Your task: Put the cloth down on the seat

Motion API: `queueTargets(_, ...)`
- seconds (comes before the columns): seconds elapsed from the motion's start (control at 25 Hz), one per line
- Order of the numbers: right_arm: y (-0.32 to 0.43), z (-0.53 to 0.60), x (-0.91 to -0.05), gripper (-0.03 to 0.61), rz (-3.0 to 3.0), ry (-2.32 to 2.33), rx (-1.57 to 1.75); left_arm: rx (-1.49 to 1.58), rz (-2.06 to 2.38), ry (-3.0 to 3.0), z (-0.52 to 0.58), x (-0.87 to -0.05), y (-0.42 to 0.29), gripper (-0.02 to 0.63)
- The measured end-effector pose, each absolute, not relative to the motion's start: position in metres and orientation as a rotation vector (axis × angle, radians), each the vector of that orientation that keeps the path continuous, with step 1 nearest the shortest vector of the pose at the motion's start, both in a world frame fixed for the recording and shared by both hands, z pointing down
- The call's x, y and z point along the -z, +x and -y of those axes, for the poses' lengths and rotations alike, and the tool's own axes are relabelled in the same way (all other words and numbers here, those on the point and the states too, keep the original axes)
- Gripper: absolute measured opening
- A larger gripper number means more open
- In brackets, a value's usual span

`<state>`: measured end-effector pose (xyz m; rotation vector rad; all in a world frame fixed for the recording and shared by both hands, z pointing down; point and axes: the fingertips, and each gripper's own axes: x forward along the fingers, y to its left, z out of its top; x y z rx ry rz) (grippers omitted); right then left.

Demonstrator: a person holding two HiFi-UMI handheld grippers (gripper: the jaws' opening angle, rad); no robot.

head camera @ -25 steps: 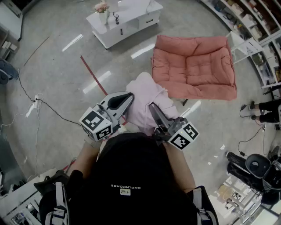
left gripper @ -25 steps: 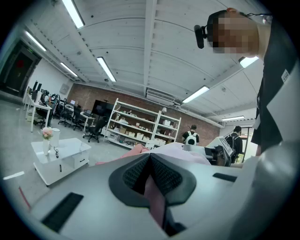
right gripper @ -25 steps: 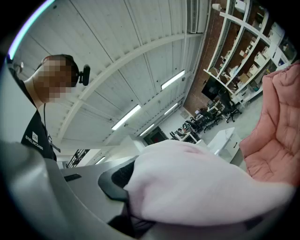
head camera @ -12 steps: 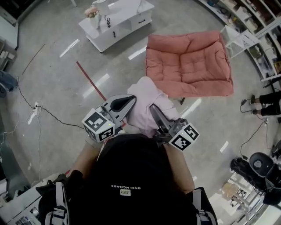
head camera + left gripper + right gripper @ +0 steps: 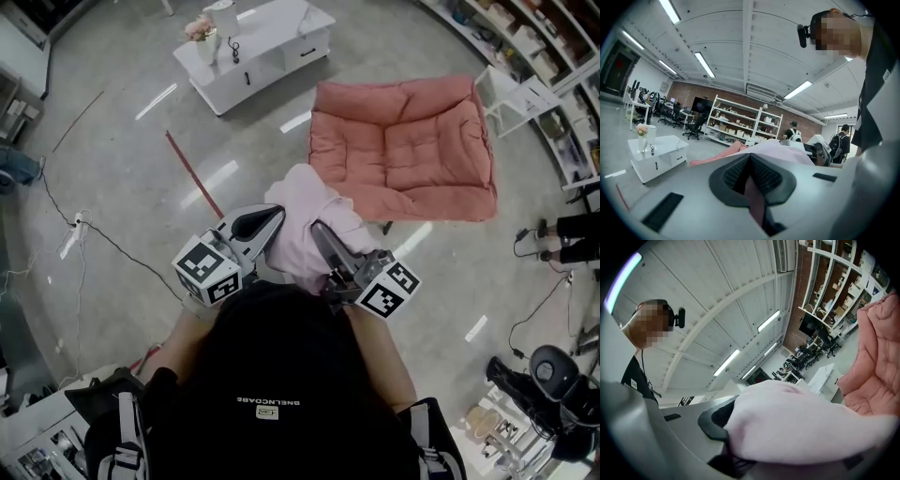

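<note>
The person holds the pale pink cloth (image 5: 302, 202) bunched in front of the chest, gripped from both sides, probably to keep it off the floor. The left gripper (image 5: 274, 217) has its jaws pinched on a thin fold, and the right gripper (image 5: 321, 232) clamps a thicker wad. The salmon cushioned seat (image 5: 403, 141) lies ahead, well apart from the cloth.

Small white lettering (image 5: 267, 401) on the black shirt (image 5: 281, 352), apparently illegible.

Pale pink cloth (image 5: 305, 208) is bunched up and off the floor (image 5: 131, 197), pinched in left tool (image 5: 274, 221) and right tool (image 5: 319, 231). Salmon quilted seat (image 5: 412, 141) lies flat on the floor just beyond it.
</note>
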<state>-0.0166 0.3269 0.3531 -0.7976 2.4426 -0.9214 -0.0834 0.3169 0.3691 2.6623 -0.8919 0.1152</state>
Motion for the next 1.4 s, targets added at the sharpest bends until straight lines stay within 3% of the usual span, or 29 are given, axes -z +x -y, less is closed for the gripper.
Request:
queueTargets(0.56,-0.059,-0.237,-0.374,0.167,-2.416,-0.805,1.042,-0.127,0.857,2.622,-0.229,-0.389,-0.125,0.015)
queueTargets(1.4,-0.184,-0.054,-0.367,0.167,-2.397,-0.952,1.040,-0.088,0.681,2.680,-0.038,-0.383,-0.246,0.015)
